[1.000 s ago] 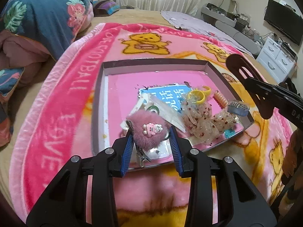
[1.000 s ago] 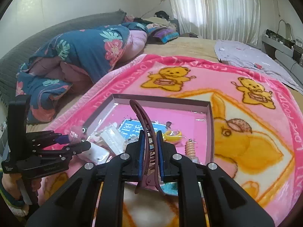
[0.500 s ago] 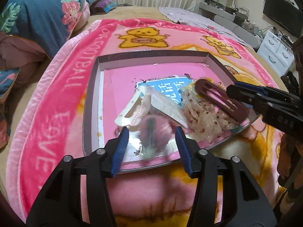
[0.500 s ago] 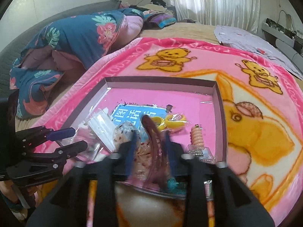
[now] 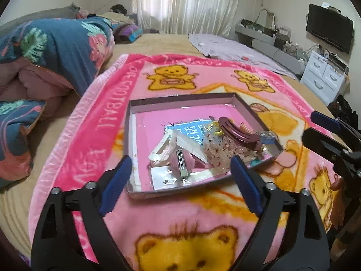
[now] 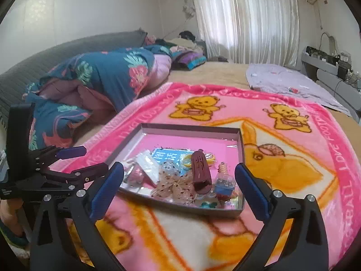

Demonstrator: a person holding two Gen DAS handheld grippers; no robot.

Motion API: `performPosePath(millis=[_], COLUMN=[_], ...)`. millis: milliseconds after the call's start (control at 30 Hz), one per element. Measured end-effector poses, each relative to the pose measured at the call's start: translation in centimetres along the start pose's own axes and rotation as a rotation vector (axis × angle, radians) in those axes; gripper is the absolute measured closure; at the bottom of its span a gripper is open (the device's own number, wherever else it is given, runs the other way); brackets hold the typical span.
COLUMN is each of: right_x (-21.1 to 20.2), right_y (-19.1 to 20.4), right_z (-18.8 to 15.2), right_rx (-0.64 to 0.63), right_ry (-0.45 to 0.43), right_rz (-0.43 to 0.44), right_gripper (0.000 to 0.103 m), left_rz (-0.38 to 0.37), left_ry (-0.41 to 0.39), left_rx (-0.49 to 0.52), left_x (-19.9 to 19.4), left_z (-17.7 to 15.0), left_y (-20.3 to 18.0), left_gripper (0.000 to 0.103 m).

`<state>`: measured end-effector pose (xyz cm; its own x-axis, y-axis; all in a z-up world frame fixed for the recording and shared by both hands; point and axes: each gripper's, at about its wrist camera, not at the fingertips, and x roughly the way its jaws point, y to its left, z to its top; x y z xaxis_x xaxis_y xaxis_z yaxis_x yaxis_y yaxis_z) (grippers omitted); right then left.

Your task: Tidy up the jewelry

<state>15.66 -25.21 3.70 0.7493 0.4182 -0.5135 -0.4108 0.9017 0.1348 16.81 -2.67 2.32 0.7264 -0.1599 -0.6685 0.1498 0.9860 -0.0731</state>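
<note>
Left wrist view: I look down over my left gripper [image 5: 180, 176] at a shallow tray [image 5: 133, 140] lying on a pink teddy-bear blanket [image 5: 101, 117] spread across a bed [image 5: 158, 43].
Left fingers: the blue fingers [image 5: 115, 185] stand wide apart with nothing between them; they have just been opening. They sit at 6 o'clock of the tray, clear of it.
Fluffy pink clip: this pink clip [image 5: 181, 161] lies in the tray's near part, metal side up, beside a white hair clip [image 5: 160, 150] at its 10 o'clock.
Brown hair claw: the brown hair claw [image 5: 239, 133] rests at the tray's 3 o'clock side, on top of a clear speckled bow [image 5: 223, 153].
Other tray contents: a blue card [image 5: 191, 128] with white characters near the centre, and a yellow piece at about 1 o'clock that is mostly hidden.
Right wrist view: I see my right gripper [image 6: 180, 185] with its fingers [image 6: 250, 189] also spread wide and empty; they too have just been opening.
Same tray from here: the tray [image 6: 189, 129] lies just beyond the fingertips, the brown hair claw [image 6: 200, 171] lying lengthwise near the middle of its near edge, a small blue item [image 6: 223, 185] at its 4 o'clock.
Other gripper: my left gripper [image 6: 74, 162] shows at 9 o'clock, fingers parted, outside the tray.
Room: a floral quilt [image 6: 108, 76] lies heaped at 10 o'clock, white curtains [image 6: 246, 15] at 12 o'clock.
</note>
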Motion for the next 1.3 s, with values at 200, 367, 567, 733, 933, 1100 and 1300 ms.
performPosePath(millis=[200, 367, 567, 733, 933, 1100, 1300], right_x=[-4.4, -5.7, -5.8, -5.3, -5.1, -4.8, -4.7], right_y=[1.1, 1.6, 2.0, 2.2, 2.4, 2.3, 1.9], right_z=[-1.5, -3.4, -6.1, -7.7, -8.4, -8.6, -8.7], right_rx=[-0.005, 0.007, 0.023, 0.042, 0.044, 0.051, 0.058], right_ry=[-0.051, -0.042, -0.021, 0.021, 0.036, 0.048, 0.054], right_rz=[-0.004, -0.023, -0.055, -0.059, -0.07, -0.065, -0.068], right_gripper=[0.004, 0.004, 0.004, 0.004, 0.004, 0.004, 0.004], left_rz=[0.01, -0.012, -0.002, 0.004, -0.003, -0.004, -0.001], left_ry=[-0.035, -0.029, -0.001, -0.008, -0.006, -0.004, 0.0], left_rx=[0.0, -0.017, -0.019, -0.024, -0.02, -0.026, -0.028], left_x=[-3.2, -4.8, -5.5, -5.6, -5.2, -5.1, -5.0], left_z=[-1.3, -3.1, -5.6, -7.3, -7.9, -8.0, -8.1], left_y=[-0.7, -0.9, -1.0, -1.0, -1.3, -1.3, -1.2], left_gripper=[0.011, 0.009, 0.009, 0.009, 0.009, 0.009, 0.009])
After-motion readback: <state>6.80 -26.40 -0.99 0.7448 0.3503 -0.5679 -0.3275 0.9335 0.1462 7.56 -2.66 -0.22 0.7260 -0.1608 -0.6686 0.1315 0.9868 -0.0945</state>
